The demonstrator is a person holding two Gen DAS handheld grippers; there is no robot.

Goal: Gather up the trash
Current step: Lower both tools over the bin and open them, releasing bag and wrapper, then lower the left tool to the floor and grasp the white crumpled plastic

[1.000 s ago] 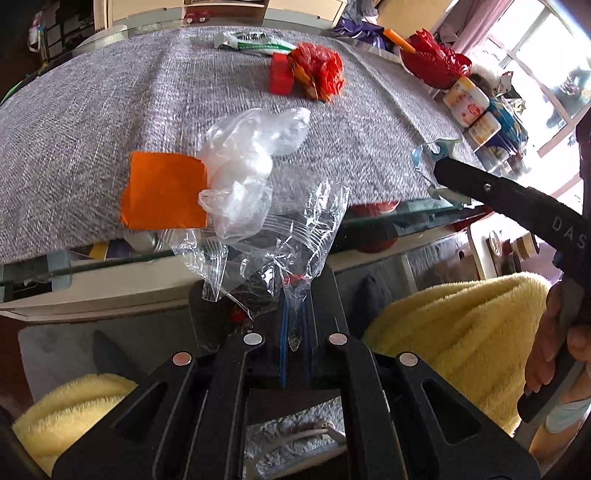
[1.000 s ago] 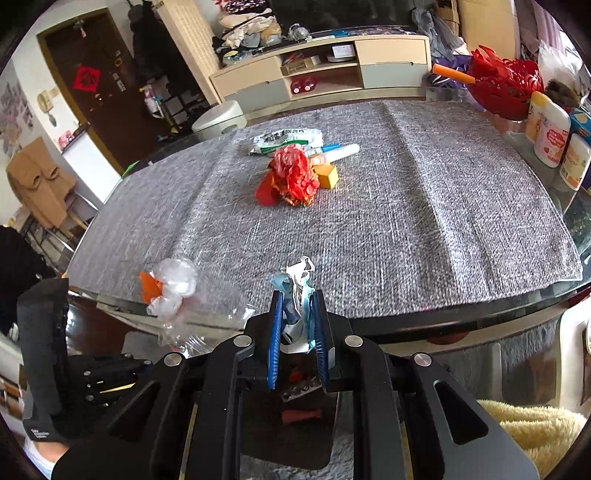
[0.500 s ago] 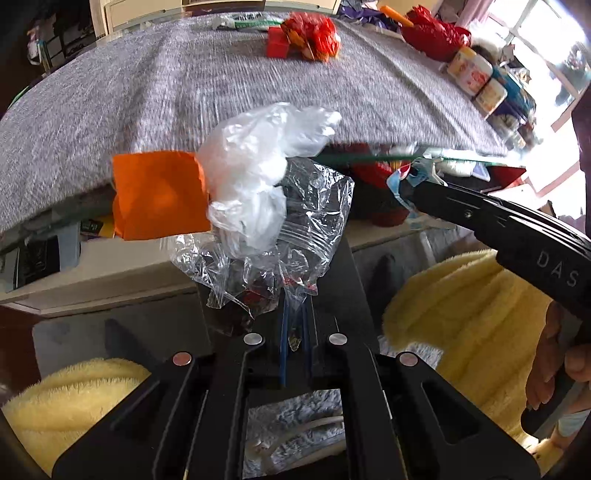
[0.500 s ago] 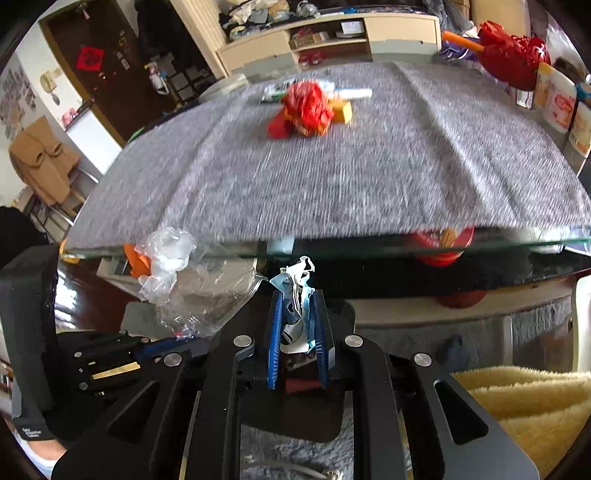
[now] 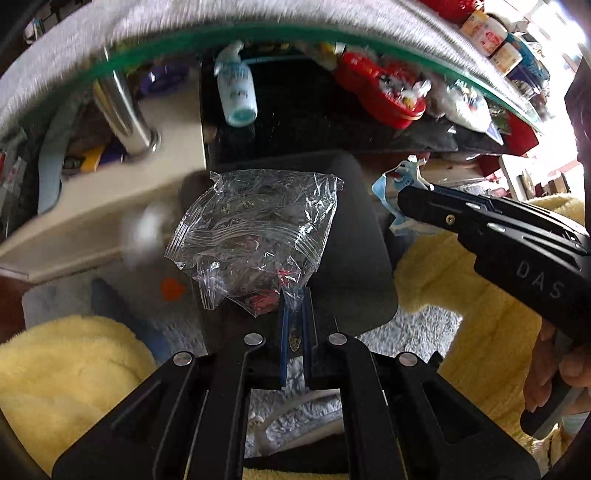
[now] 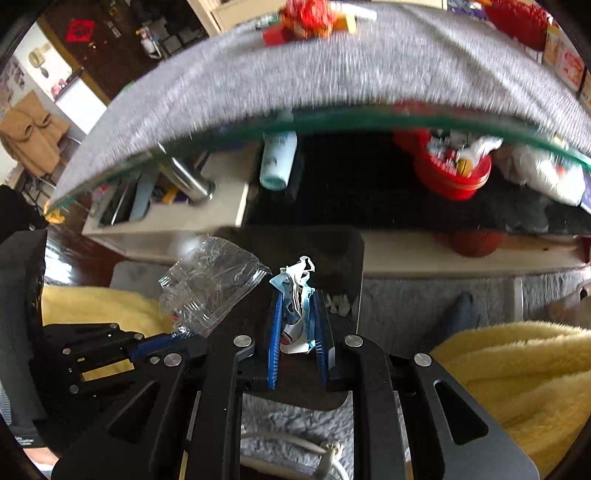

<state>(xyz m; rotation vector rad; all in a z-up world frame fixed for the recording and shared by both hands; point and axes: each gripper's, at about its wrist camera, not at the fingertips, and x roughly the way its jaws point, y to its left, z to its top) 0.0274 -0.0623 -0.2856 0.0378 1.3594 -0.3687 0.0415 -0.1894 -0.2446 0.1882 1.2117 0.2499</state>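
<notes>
My left gripper point(image 5: 294, 295) is shut on the corner of a clear zip bag point(image 5: 255, 236), held below the table edge over a dark bin point(image 5: 354, 258). The bag also shows in the right wrist view point(image 6: 207, 284). My right gripper point(image 6: 295, 295) is shut on a crumpled blue and white wrapper point(image 6: 295, 280), also over the dark bin point(image 6: 332, 251). The right gripper point(image 5: 406, 199) with the wrapper point(image 5: 391, 184) shows at the right of the left wrist view. A small orange scrap point(image 5: 170, 288) and a blurred white plastic wad point(image 5: 146, 229) are in the air left of the bag.
The glass table edge point(image 6: 332, 122) with its grey cloth point(image 6: 295, 74) hangs overhead. Red trash point(image 6: 306, 14) lies far on the cloth. A white bottle point(image 5: 236, 92) and a red bowl point(image 6: 450, 173) sit on the shelf below. Yellow fleece point(image 6: 517, 369) lies at both sides.
Both grippers dropped from table level to below the edge, over the bin. The orange paper and white plastic wad left the zip bag and are falling at its left.
</notes>
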